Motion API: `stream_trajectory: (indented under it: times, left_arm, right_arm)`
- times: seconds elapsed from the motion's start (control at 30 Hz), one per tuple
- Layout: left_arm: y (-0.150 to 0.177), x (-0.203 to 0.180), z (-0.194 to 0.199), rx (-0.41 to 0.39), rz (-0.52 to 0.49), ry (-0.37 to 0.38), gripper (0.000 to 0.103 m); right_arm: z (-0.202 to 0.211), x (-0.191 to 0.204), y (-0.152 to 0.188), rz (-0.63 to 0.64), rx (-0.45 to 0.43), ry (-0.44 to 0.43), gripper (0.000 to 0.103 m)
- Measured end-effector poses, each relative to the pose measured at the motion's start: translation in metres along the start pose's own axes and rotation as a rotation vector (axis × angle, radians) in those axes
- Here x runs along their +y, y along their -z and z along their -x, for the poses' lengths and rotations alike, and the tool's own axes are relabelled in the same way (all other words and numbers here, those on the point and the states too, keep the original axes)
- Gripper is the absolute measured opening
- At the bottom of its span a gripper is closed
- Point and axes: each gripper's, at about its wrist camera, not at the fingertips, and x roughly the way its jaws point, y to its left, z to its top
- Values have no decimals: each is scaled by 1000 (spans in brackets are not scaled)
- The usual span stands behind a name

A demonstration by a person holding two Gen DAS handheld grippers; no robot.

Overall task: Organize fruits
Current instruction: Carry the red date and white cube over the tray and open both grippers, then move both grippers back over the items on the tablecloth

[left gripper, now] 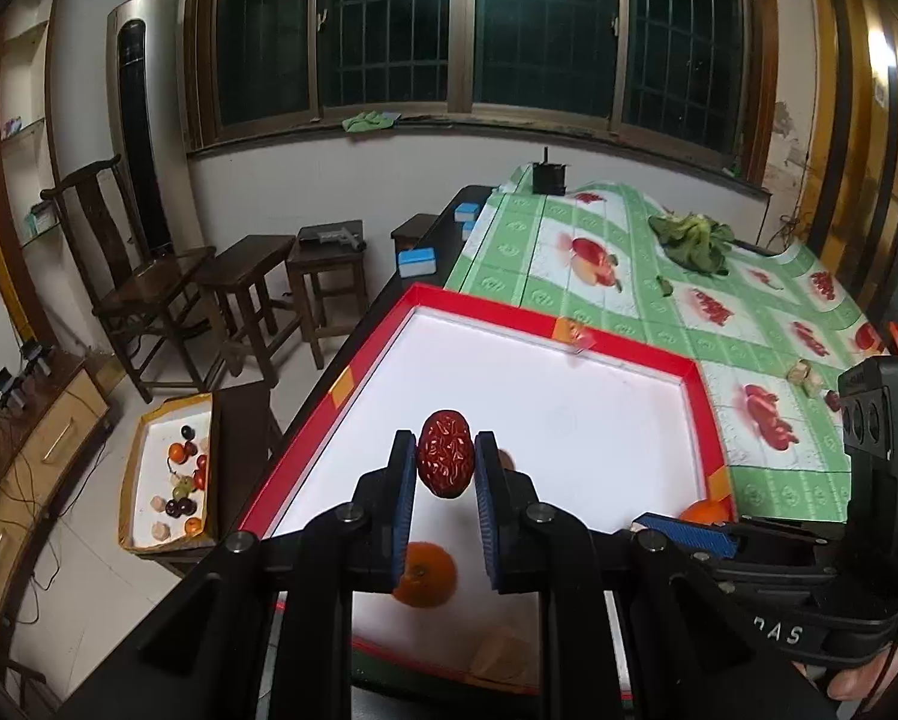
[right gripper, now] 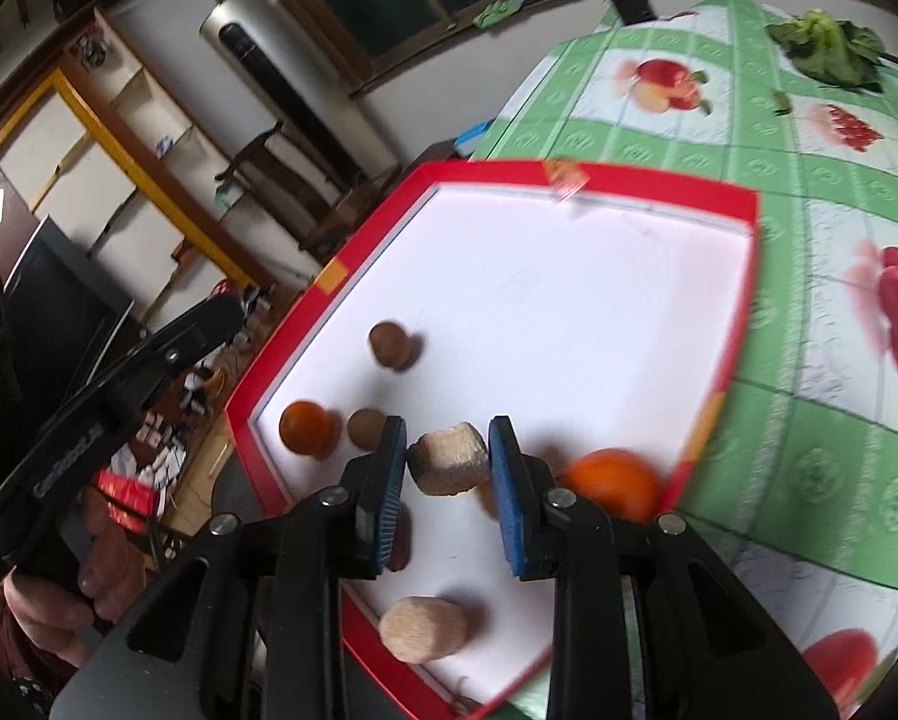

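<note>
My left gripper (left gripper: 446, 459) is shut on a wrinkled red date (left gripper: 445, 453) and holds it above the red-rimmed white tray (left gripper: 544, 318). An orange (left gripper: 425, 575) lies in the tray under the left fingers. My right gripper (right gripper: 447, 461) is shut on a beige lumpy fruit (right gripper: 449, 459) above the same tray (right gripper: 646, 177). In the right wrist view the tray holds two oranges (right gripper: 306, 427) (right gripper: 615, 483), two brown round fruits (right gripper: 390, 345) (right gripper: 366, 427) and another beige lumpy fruit (right gripper: 425, 627).
The tray sits on a green fruit-print tablecloth (left gripper: 766, 312) with leafy greens (left gripper: 696, 240) at the far end. A beige fruit and a dark one (left gripper: 808, 378) lie on the cloth. A yellow box of mixed fruit (left gripper: 176, 474) rests on a low stool left of the table.
</note>
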Motion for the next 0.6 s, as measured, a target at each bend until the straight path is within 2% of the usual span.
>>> stream_trajectory:
  times: [0.3,0.4,0.43,0.47,0.5,0.53,0.6]
  left_arm:
    - [12,9,-15,66,3,-63,18]
    - [13,11,-16,82,10,-74,19]
    - [13,11,-16,88,10,-77,22]
    - [13,11,-16,92,11,-79,31]
    - [13,11,-15,92,17,-81,40]
    - [12,12,-13,83,23,-85,43]
    - [10,12,-10,70,31,-93,54]
  right_arm:
    - [-25,23,10,68,72,1,30]
    - [-27,29,13,93,71,32,31]
    - [-27,30,13,98,79,29,33]
    - [-27,30,13,100,85,23,35]
    - [-26,31,13,100,82,21,39]
    - [-24,31,14,100,75,19,47]
    - [-18,31,13,109,56,8,55]
